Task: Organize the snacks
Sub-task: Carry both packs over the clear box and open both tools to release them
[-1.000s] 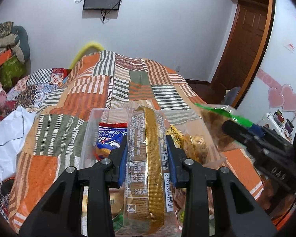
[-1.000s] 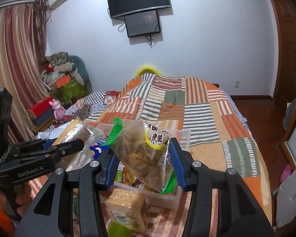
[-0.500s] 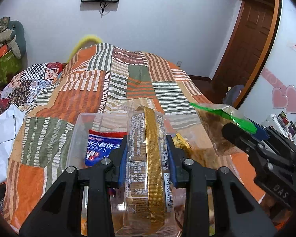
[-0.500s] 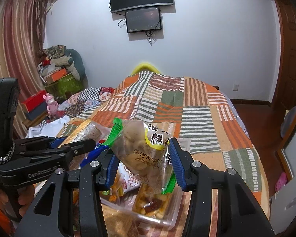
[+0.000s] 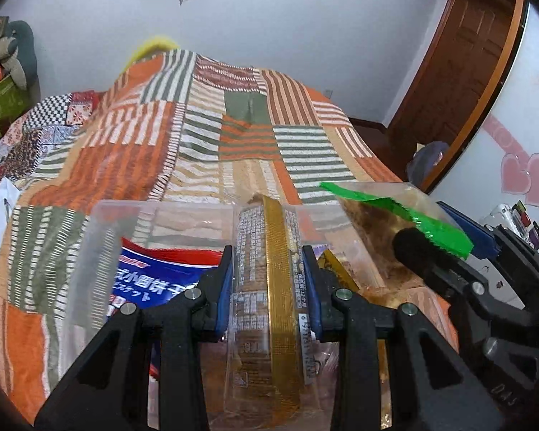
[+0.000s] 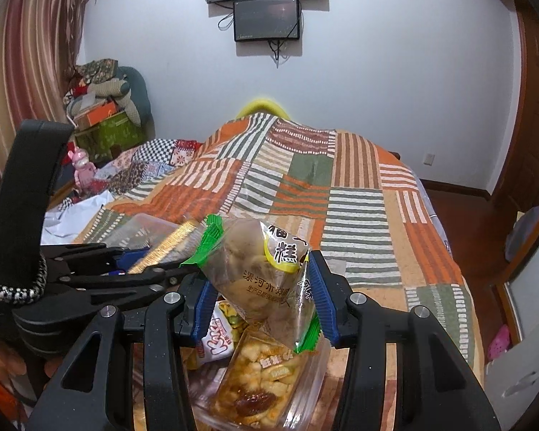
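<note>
Carrying one packet each, both tongs hang over the clear plastic bin (image 5: 100,222) that sits on the patchwork bed (image 5: 204,136). At the bottom middle of the left wrist view, the left tongs (image 5: 267,287) are clenched on a long clear sleeve of biscuits (image 5: 266,269) with a gold strip down its middle; the blue pads press its two long sides, so the sleeve lies lengthwise between them and points away toward the bin's far wall. Held that way it can probably be slid in alongside the blue and red packet (image 5: 154,273) already lying in the bin at lower left.

At the lower middle of the right wrist view, the right tongs (image 6: 262,294) grasp a clear bag of pale cakes (image 6: 258,269) with green sealed ends. The pads pinch the lower half of the bag, leaving its upper end free and tilted toward the left of the frame. Below it, at the bottom of the frame, the bin holds an orange packet of crunchy pieces (image 6: 258,380) and a white packet (image 6: 215,337). Both held packets seem meant for the bin, since each hangs directly over it rather than over the bed.
</note>
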